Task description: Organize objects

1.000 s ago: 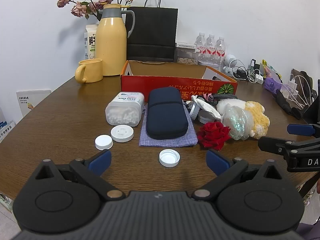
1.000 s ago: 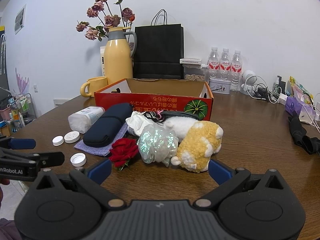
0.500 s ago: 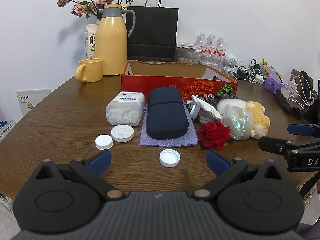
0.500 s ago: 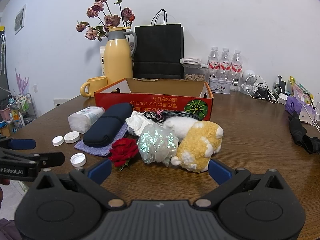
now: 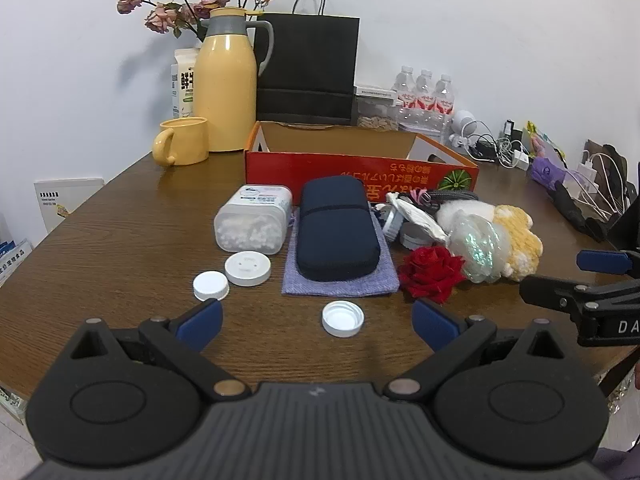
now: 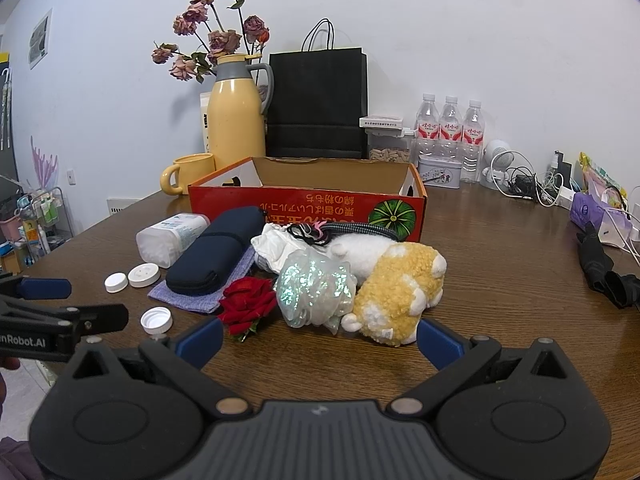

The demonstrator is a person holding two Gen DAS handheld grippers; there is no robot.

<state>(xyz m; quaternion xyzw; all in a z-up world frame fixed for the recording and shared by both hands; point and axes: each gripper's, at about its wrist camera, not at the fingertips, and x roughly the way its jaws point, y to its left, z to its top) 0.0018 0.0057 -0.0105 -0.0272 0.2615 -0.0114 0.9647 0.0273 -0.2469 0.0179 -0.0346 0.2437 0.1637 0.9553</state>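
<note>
Both pairs of tongs are held wide apart and empty above the near edge of the wooden counter (image 5: 120,240). The left tongs (image 5: 316,320) are seen with an upturned white cap (image 5: 343,318) lying on the counter between their blue tips. The right tongs (image 6: 318,338) are seen just in front of the red cardboard box's (image 6: 308,204) spilled pile.

All places are given from the red cardboard box, which is open and stands in the middle of the counter. Against its front wall a navy case (image 5: 338,232) is laid on a lilac cloth (image 5: 340,284). Left of the case a clear tub of cotton swabs (image 5: 252,224) is laid on its side, and two white lids (image 5: 230,274) are placed in front of it. Right of the case a red rose (image 6: 248,302), an iridescent pouch (image 6: 314,286) and a yellow plush toy (image 6: 400,292) are heaped together, touching. Behind the box a yellow jug (image 6: 236,112), a yellow mug (image 6: 188,174) and a black paper bag (image 6: 318,104) are set
</note>
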